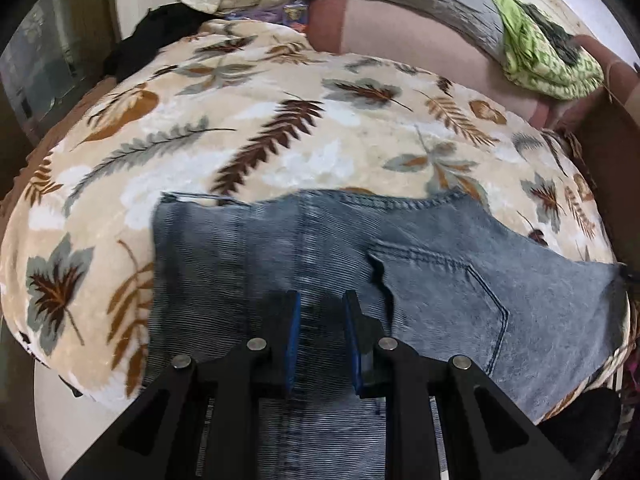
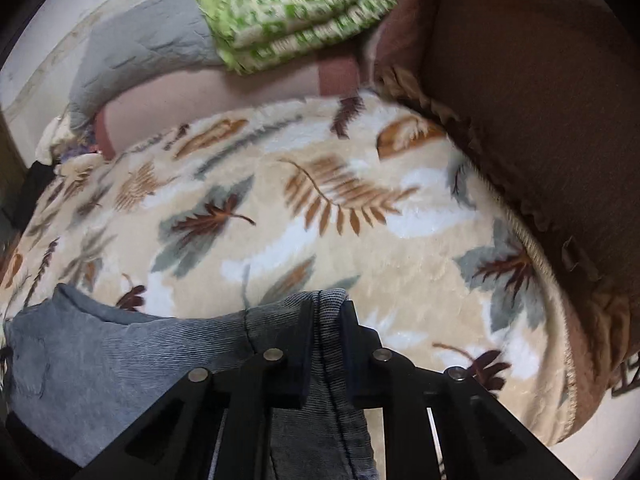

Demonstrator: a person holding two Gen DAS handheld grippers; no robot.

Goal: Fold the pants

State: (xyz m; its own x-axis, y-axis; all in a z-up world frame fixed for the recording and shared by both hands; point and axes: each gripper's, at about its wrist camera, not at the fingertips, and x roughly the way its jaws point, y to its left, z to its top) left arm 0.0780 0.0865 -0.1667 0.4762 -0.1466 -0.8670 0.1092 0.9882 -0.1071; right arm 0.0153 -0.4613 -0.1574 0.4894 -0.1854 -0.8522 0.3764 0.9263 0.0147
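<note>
**Pants gripped at two points; fold at an early stage**

1. Bed. The bed (image 1: 420, 60) carries a leaf-print blanket (image 1: 280, 132), which serves as the work surface. All positions below are given relative to this blanket.

2. Pants. The pants (image 1: 460, 280) are blue denim and lie on the near part of the blanket, toward both cameras. The far part of the blanket is uncovered. In the left wrist view a stitched edge, probably the waistband, faces the far side of the blanket, and a back pocket (image 1: 452, 296) faces up. The legs run toward the cameras and pass out of view below the grippers, so the long axis is judged to run from the far side of the blanket to its near edge.

3. Left gripper. The left gripper (image 1: 322, 304) stands over the centre seam of the pants. Its jaws are narrow, with denim between them; the hold appears to be a pinch on the seam.

4. Right gripper. The right gripper (image 2: 326, 312) holds a doubled edge of the pants. Its jaws are narrow and closed on that fabric.

5. Progress. Judged state: both holds are set. No completed fold is visible, and whether the legs are already stacked cannot be determined. Folding along the length remains outstanding.
</note>
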